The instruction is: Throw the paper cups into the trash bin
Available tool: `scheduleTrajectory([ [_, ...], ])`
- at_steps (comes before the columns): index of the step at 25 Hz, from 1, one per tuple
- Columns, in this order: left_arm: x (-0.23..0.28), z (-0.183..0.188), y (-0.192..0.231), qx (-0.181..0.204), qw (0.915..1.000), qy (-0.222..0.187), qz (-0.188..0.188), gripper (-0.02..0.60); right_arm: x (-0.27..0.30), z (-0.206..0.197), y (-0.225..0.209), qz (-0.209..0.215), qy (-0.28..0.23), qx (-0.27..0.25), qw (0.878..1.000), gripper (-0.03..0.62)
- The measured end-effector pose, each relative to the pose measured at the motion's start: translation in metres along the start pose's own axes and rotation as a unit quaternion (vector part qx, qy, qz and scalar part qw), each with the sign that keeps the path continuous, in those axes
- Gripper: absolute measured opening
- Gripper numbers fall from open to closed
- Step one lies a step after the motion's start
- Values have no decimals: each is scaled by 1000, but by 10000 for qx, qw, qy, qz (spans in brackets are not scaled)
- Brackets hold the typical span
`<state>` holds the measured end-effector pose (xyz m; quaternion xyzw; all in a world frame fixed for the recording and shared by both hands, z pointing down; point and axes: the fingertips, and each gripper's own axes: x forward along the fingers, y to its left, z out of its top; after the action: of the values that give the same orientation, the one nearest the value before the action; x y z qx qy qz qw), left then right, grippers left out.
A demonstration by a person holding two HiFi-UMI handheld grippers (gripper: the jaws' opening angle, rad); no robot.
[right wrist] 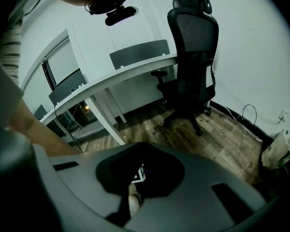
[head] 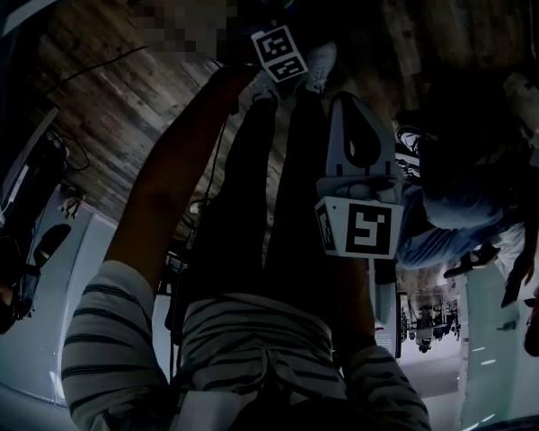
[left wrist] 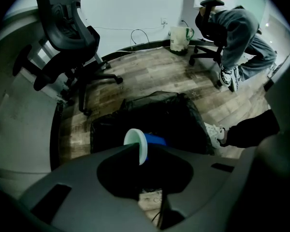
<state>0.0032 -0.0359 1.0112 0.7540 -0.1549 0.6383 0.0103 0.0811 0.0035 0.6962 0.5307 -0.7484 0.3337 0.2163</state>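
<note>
At the far left a black mesh office chair on castors stands on the wood-plank floor, well clear of your work. Your left gripper points steeply down and is clamped on a blue paper cup with a white rim. The cup lies on its side between the jaws, with its open mouth turned to the left. Directly beneath it sits the trash bin lined with a crumpled black plastic bag, so the cup hangs over the bin's mouth, apart from the bag and not yet let go. Judging from this, you are at the drop itself: the carry looks finished, and what remains for this cup is to part the jaws and let it fall in. No view shows whether other cups already lie in the dark bag, and no other cup shows on the floor or the white desk, so you cannot tell how many are left. Further right, your right gripper hangs over your legs with its jaws drawn together on nothing. Past it, a seated person in pale jeans occupies another chair, near the bin but not in your way.
</note>
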Motion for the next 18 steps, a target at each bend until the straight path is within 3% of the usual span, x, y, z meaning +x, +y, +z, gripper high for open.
scheduleTrajectory([
  [18, -15, 4, 16, -84, 9997, -6, 249, 51, -3, 12, -4, -23, -98, 27, 9999, 11],
])
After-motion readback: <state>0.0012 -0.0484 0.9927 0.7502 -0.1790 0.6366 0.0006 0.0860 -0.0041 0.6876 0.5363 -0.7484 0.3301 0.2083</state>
